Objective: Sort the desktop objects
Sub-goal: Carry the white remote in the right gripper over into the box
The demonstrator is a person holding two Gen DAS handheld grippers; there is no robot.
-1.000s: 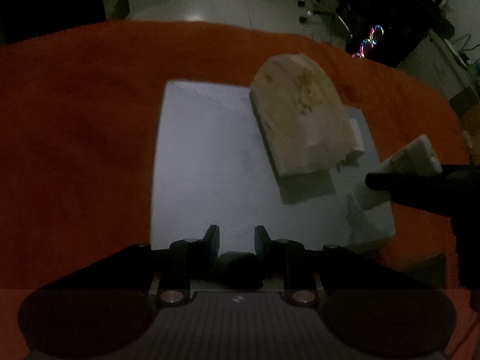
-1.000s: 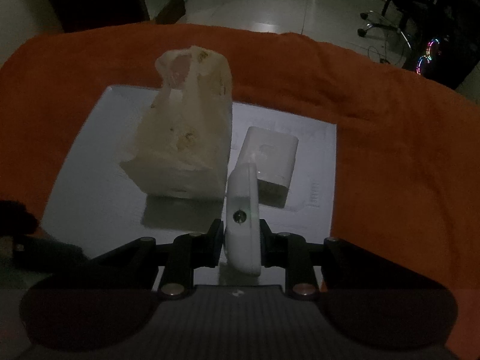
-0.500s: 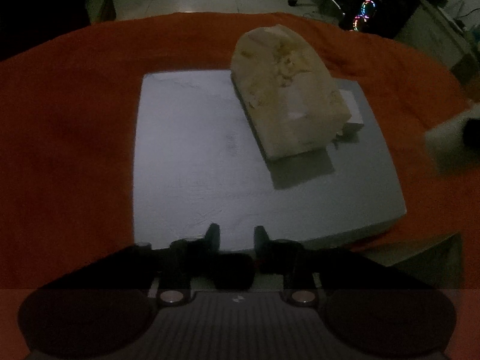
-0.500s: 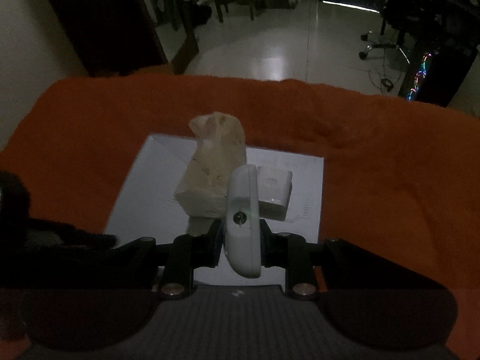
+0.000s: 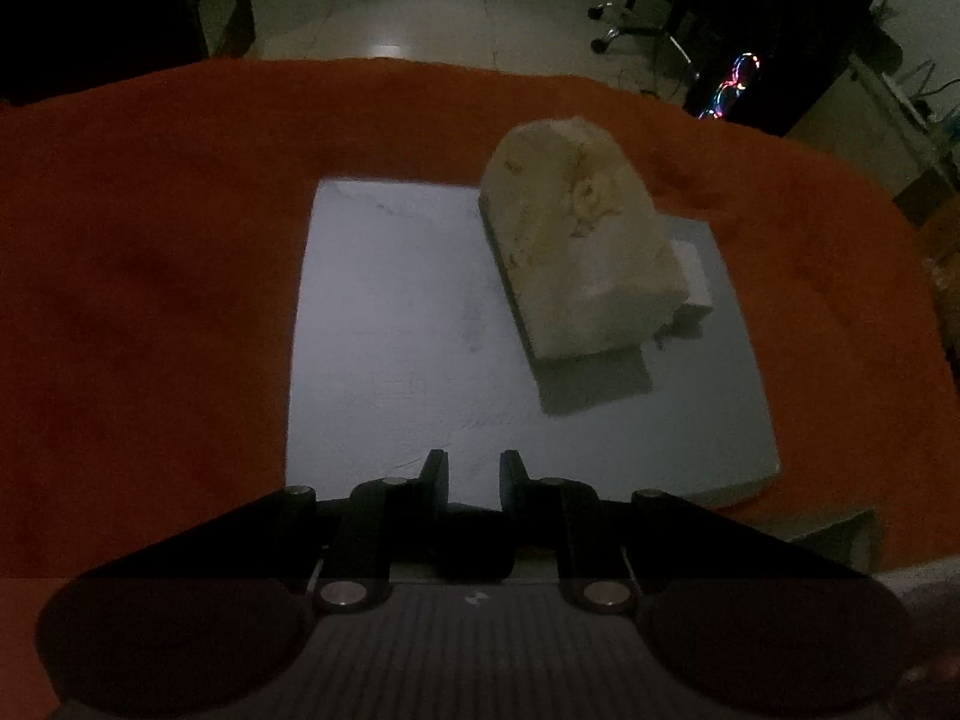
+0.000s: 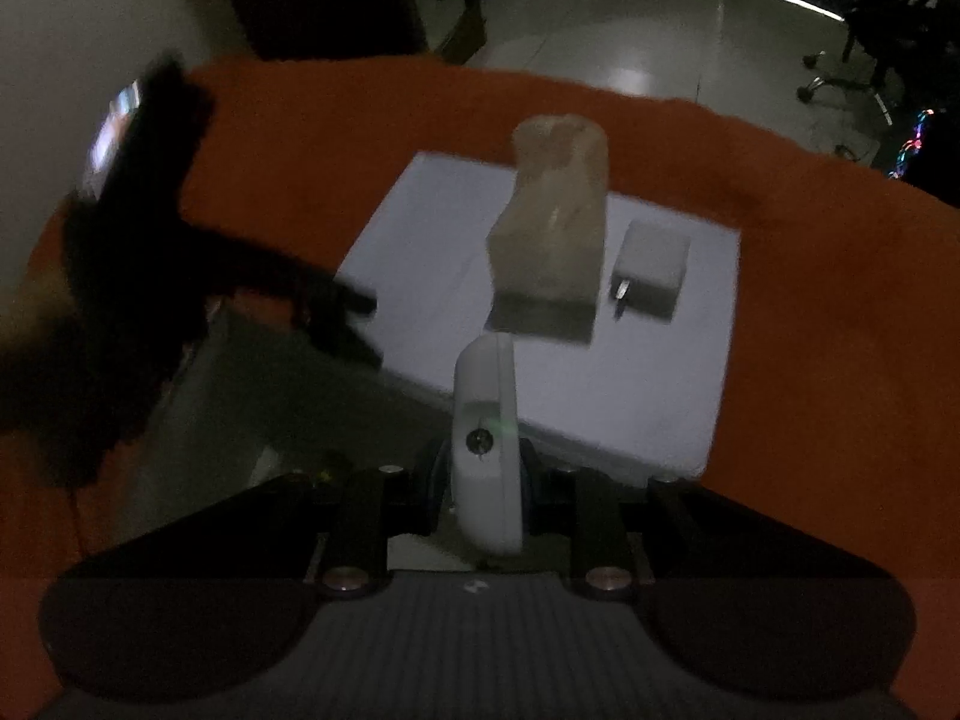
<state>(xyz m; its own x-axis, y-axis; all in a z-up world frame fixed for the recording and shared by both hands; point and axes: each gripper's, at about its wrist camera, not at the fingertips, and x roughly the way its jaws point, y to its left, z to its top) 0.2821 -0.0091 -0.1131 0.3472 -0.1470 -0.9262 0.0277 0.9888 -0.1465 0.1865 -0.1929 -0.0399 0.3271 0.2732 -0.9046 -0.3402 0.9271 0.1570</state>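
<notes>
Right gripper (image 6: 485,474) is clamped on a white device (image 6: 486,450), held upright above the near edge of the grey board (image 5: 390,324) on the orange cloth (image 5: 150,240). Left gripper (image 5: 474,474) has its fingers drawn together with a dark object (image 5: 474,546) between them, low over the board's near edge; can't make out what it is. On the board: a bagged box (image 5: 576,240) standing upright, and a small white block (image 6: 651,264) just beside it on its right.
</notes>
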